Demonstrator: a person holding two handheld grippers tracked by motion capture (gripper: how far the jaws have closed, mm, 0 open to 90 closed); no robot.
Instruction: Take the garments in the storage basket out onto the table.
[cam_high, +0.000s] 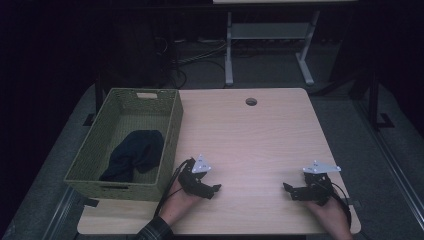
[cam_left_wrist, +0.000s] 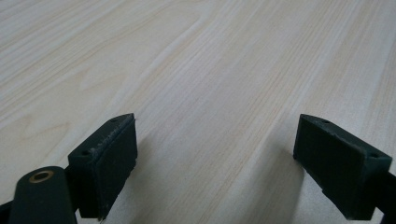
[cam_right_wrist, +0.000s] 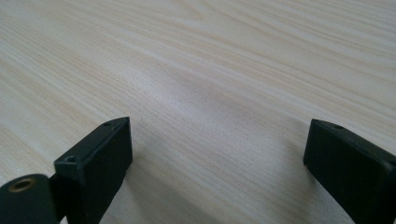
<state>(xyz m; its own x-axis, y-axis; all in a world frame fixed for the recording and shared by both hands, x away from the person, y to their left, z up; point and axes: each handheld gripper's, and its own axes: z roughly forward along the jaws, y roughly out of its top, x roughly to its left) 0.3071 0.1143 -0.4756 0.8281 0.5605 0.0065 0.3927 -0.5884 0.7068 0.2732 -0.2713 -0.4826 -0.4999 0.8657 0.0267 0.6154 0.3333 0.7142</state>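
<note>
Green basket — dark cloth inside.

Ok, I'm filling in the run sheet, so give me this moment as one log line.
left gripper: open, empty, low over table | right gripper: open, empty | dark cloth: in green basket

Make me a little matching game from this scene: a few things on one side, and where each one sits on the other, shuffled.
Things:
1. green woven basket
2. dark blue bundled cloth
3. left gripper
4. round hole in the light wooden table

Places:
A. inside the basket
B. near the table's far edge
C. at the table's left edge
D. low over the table's near part, jaws open and empty, just right of the basket

Pairs: 1-C, 2-A, 3-D, 4-B
</note>
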